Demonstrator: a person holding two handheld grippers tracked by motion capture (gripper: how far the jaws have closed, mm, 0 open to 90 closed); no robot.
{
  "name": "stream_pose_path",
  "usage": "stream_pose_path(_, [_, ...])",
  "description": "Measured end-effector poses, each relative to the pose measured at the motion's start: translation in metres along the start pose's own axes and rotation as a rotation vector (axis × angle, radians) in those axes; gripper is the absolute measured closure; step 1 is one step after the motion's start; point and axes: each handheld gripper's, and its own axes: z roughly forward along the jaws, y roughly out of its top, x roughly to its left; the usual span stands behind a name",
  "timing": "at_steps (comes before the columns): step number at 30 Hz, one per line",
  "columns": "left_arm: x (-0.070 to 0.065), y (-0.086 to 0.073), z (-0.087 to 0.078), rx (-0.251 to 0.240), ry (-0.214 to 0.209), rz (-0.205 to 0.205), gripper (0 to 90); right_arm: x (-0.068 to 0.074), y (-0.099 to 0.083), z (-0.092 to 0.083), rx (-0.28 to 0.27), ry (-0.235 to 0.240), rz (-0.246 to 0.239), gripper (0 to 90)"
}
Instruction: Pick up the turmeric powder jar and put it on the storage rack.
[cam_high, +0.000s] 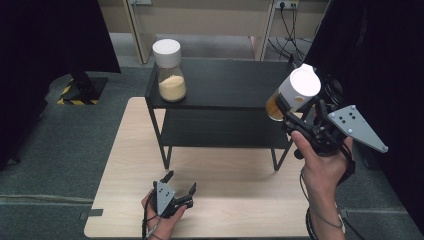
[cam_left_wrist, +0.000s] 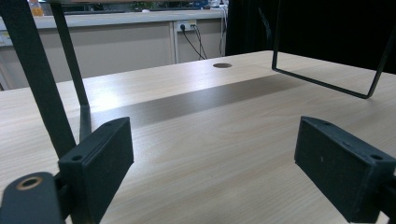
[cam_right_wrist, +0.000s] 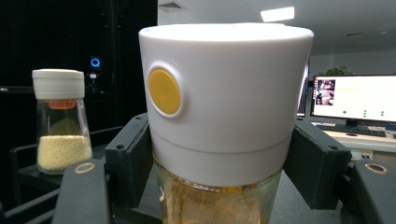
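My right gripper is shut on a glass jar with a white lid and orange-brown contents, held in the air over the right end of the black shelf. Up close, the right gripper clamps both pads on the jar at the lid's lower edge; a yellow round button sits on the lid. A second jar with pale yellow grains stands upright at the shelf's left end, seen also as the second jar. My left gripper rests low on the wooden table, open and empty; the left gripper has only tabletop between its pads.
The shelf's thin black legs stand on the table just ahead of the left gripper. A round cable hole sits in the tabletop farther off. A monitor stands behind the held jar. Grey carpet surrounds the table.
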Motion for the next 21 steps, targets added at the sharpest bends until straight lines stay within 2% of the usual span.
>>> stream_pose_path(5, [0.000,0.000,0.000,-0.001,0.000,-0.002,11.2,-0.001,0.003,0.007,-0.002,-0.013,-0.001,30.9])
stream_pose_path(17, [0.000,0.000,0.000,-0.001,-0.001,0.000,11.3,-0.003,0.012,0.028,0.021,-0.081,-0.041,30.9])
stream_pose_path(21, [0.000,0.000,0.000,-0.003,-0.001,-0.001,11.3,-0.005,0.012,0.035,0.030,-0.096,-0.035,30.9])
